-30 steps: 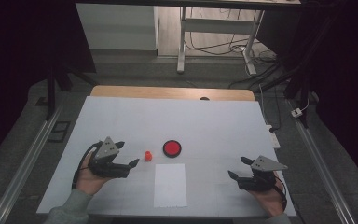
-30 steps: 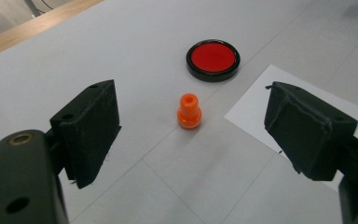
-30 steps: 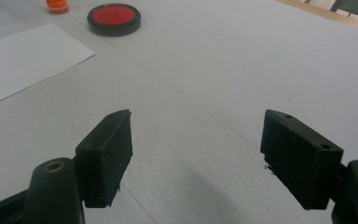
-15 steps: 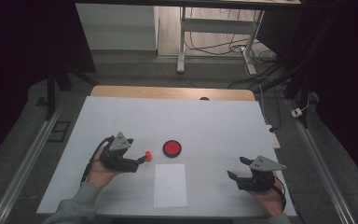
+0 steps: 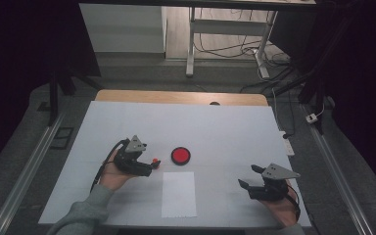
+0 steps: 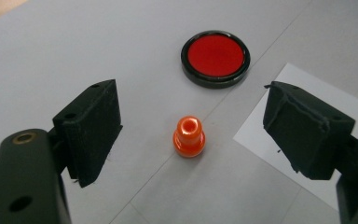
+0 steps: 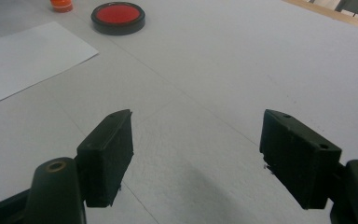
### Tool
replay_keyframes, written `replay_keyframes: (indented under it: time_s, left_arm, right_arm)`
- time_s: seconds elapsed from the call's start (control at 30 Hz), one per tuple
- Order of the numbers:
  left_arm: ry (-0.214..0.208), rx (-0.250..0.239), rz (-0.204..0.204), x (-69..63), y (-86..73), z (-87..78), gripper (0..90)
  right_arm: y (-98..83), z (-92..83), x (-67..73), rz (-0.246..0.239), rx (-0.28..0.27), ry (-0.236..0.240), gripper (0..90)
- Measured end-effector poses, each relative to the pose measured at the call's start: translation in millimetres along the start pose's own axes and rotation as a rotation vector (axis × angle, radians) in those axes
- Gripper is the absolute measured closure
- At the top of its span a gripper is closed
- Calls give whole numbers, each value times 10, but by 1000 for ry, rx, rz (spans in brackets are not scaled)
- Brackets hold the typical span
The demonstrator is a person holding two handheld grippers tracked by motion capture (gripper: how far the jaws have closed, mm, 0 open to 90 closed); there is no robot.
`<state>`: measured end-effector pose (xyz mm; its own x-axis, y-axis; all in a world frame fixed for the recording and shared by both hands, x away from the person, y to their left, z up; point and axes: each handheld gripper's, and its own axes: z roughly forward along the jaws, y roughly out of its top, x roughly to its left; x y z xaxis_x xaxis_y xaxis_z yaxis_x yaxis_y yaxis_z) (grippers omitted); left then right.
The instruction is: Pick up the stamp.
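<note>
Orange peg (image 6: pixel 189 137) btwn open left tongs (image 6: pixel 189 126).

A round red disc with a black rim (image 5: pixel 180 155) lies flat near the middle of the white worktop (image 5: pixel 225 132). Just in front of it lies a white sheet of paper (image 5: pixel 178 194), apart from the disc. Beyond the worktop stand metal table legs (image 5: pixel 191 41) with cables (image 5: pixel 225 46) on the floor.
</note>
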<state>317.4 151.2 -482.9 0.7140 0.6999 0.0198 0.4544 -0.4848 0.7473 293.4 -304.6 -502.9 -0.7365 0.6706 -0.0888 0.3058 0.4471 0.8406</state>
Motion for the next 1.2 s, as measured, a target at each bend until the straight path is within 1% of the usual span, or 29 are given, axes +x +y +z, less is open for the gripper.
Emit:
replay_keyframes:
  time_s: [0.1, 0.23, 0.33, 0.37, 0.4, 0.5, 0.53, 0.7, 1.03, 1.1, 1.13, 1.2]
  left_arm:
    - [-2, 5, -4, 12, -23, 22, 193]
    - [-7, 10, -10, 23, -49, 60, 203]
    - [-10, 15, -13, 26, -63, 90, 216]
    - [-13, 17, -12, 28, -67, 101, 216]
    - [-17, 19, -11, 27, -73, 115, 238]
    - [-18, 28, -10, 18, -87, 161, 252]
    - [-20, 33, -10, 15, -95, 188, 256]
    - [-16, 41, -2, 12, -112, 234, 288]
    - [-28, 42, 15, 1, -135, 319, 455]
    - [-32, 40, 12, 3, -139, 338, 468]
    - [-35, 42, 11, 3, -142, 345, 495]
    - [-37, 49, 16, 1, -151, 361, 512]
  right_arm:
    - [-3, 9, 1, 0, -4, 0, 250]
    - [-2, 16, 5, -5, 7, 1, 252]
    - [-5, 19, 10, -5, 11, -8, 252]
    - [-5, 19, 10, -5, 11, -8, 252]
    - [-9, 27, 9, -4, 7, 1, 252]
    - [-10, 29, 8, -5, 11, 1, 252]
    - [-10, 28, 10, -7, 15, -6, 252]
    - [-16, 33, 8, -3, 14, 3, 252]
    - [-24, 43, 7, -10, 29, -3, 252]
    - [-26, 49, 8, -8, 26, 2, 252]
    - [-27, 51, 12, -9, 28, 0, 252]
    - [-25, 50, 13, -12, 31, -2, 252]
